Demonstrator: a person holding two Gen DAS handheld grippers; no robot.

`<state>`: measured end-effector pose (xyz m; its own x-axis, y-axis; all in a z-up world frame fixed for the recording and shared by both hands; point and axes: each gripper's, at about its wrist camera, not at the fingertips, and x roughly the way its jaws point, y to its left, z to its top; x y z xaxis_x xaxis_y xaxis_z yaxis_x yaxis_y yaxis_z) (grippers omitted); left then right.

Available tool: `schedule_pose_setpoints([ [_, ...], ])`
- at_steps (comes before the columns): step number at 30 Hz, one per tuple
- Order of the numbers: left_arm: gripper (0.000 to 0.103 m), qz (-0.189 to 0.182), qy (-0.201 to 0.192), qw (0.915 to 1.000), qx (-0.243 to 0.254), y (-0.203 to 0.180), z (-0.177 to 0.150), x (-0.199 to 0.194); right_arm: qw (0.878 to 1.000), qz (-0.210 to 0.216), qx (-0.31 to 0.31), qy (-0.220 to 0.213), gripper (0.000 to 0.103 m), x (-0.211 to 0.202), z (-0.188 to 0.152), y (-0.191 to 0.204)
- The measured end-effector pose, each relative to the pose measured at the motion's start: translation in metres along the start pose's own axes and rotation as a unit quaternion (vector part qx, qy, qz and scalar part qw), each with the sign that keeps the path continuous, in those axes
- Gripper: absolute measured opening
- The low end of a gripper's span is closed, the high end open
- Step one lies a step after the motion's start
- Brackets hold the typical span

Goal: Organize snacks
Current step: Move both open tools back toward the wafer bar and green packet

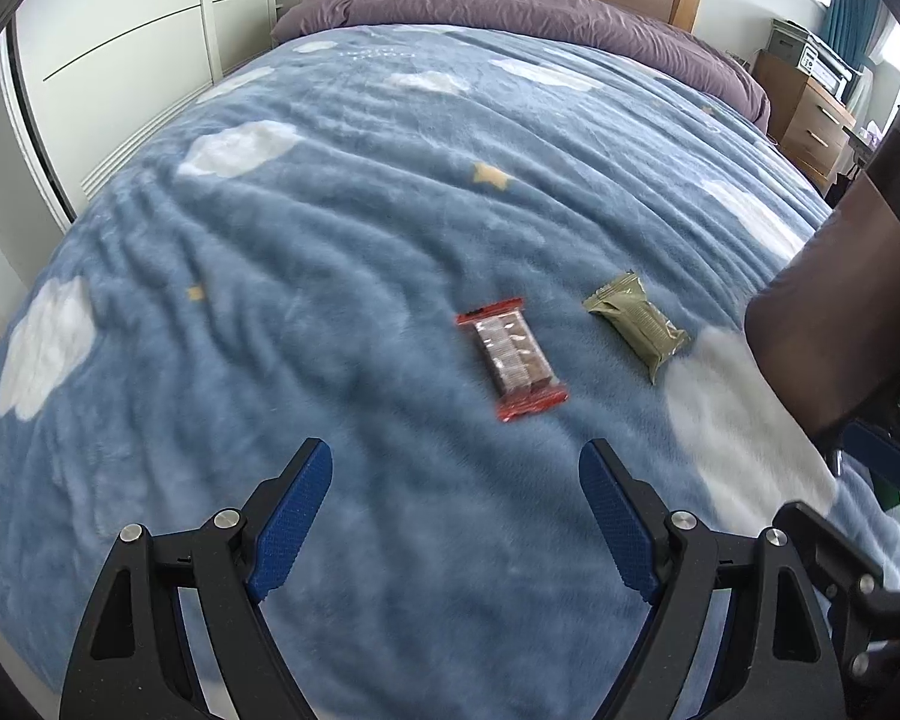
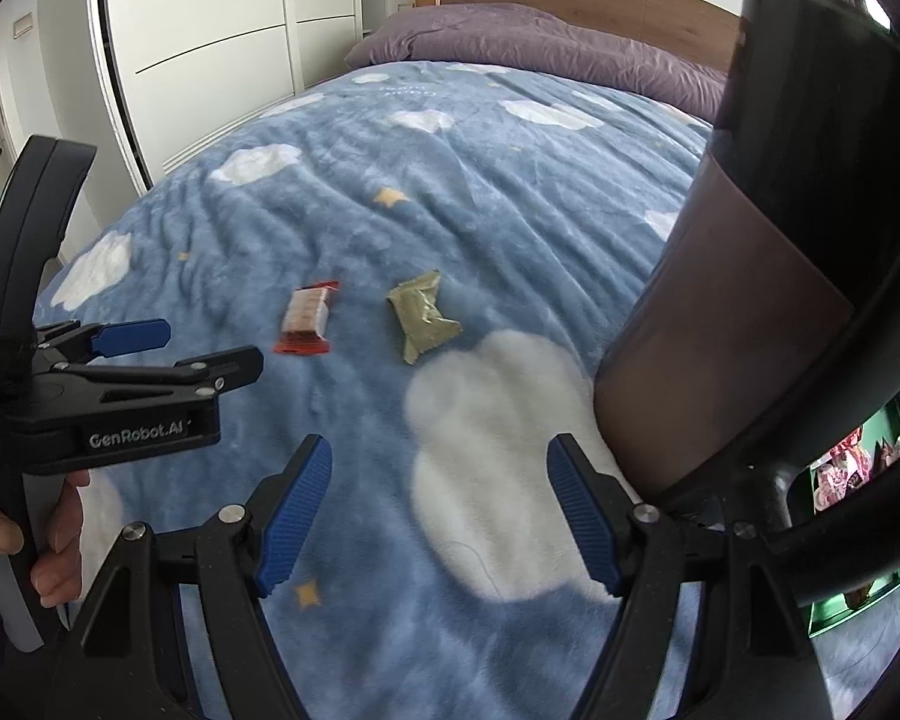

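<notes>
A red-ended snack bar [image 1: 512, 359] and an olive-green snack packet [image 1: 637, 322] lie side by side on the blue cloud-print blanket [image 1: 330, 240]. My left gripper [image 1: 455, 468] is open and empty, hovering just short of the red bar. In the right wrist view the red bar [image 2: 307, 319] and green packet [image 2: 421, 315] lie farther ahead. My right gripper [image 2: 439, 463] is open and empty over a white cloud patch. The left gripper also shows at the left of that view [image 2: 168, 348].
A dark brown container [image 2: 768, 252] stands on the bed at the right, also seen in the left wrist view [image 1: 840, 312]. A green box with snacks [image 2: 858, 480] sits behind it. Purple duvet [image 1: 510, 6], headboard, white wardrobe [image 1: 120, 60] on the left.
</notes>
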<state>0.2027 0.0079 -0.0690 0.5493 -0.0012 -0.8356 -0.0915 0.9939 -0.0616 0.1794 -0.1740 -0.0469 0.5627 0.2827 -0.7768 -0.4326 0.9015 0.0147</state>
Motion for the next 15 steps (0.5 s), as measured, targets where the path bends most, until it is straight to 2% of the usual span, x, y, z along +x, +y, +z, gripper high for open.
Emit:
schedule_pose_setpoints([
  [15, 0.08, 0.006, 0.018, 0.9998, -0.003, -0.015, 0.013, 0.038, 1.0, 0.004, -0.009, 0.014, 0.101, 0.025, -0.001, -0.008],
])
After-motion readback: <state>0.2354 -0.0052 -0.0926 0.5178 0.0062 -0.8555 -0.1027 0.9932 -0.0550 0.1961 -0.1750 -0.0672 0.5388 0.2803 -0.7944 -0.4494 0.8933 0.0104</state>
